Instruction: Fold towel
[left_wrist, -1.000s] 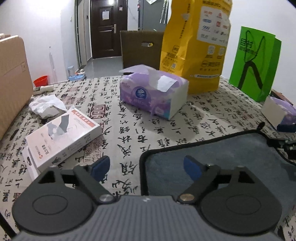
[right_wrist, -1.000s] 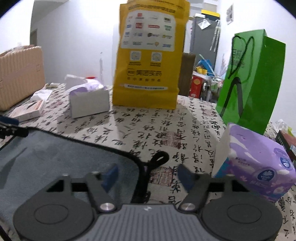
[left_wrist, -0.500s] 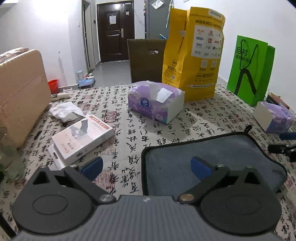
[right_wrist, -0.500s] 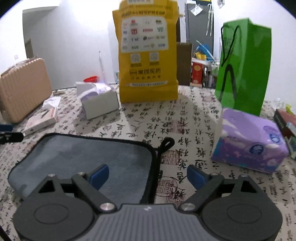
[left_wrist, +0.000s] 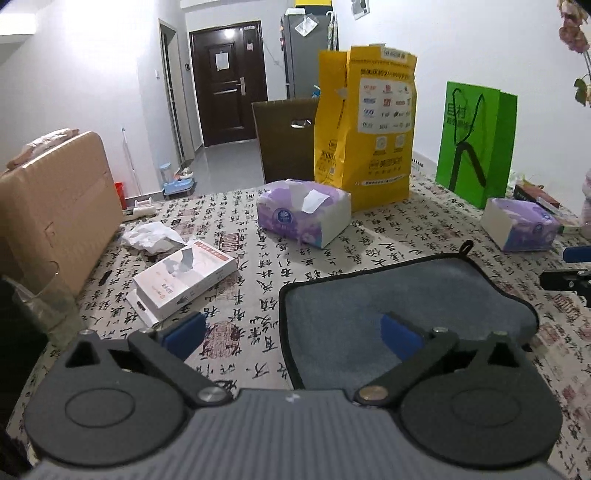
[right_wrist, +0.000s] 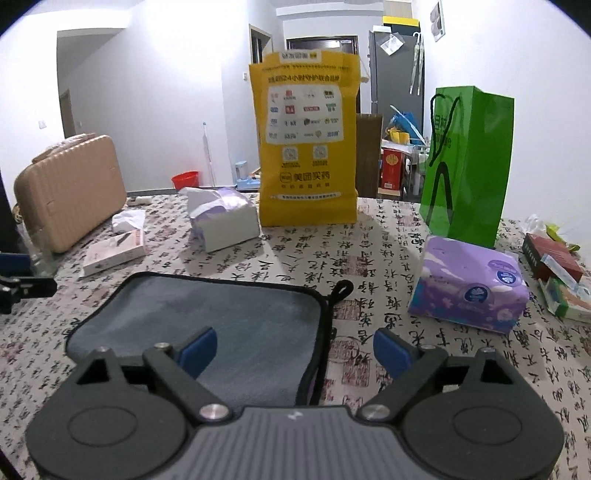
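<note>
A grey towel (left_wrist: 373, 299) with black trim lies folded flat on the calligraphy-print tablecloth; it also shows in the right wrist view (right_wrist: 221, 317), with a black hanging loop (right_wrist: 341, 288) at its far right corner. My left gripper (left_wrist: 291, 334) is open and empty, held above the towel's left edge. My right gripper (right_wrist: 291, 349) is open and empty above the towel's right edge. Each gripper's blue-tipped finger shows at the other view's side edge (left_wrist: 576, 254) (right_wrist: 14, 258).
An open purple tissue pack (left_wrist: 303, 212), a yellow paper bag (left_wrist: 365, 133), a green bag (left_wrist: 476, 142) and a second tissue pack (right_wrist: 469, 290) stand beyond the towel. A white box (left_wrist: 184, 278), crumpled tissue (left_wrist: 149, 236) and a beige suitcase (left_wrist: 55, 206) are at the left.
Both grippers have risen and drawn back from the towel, so more of the table and the whole folded towel come into view. Both stay open.
</note>
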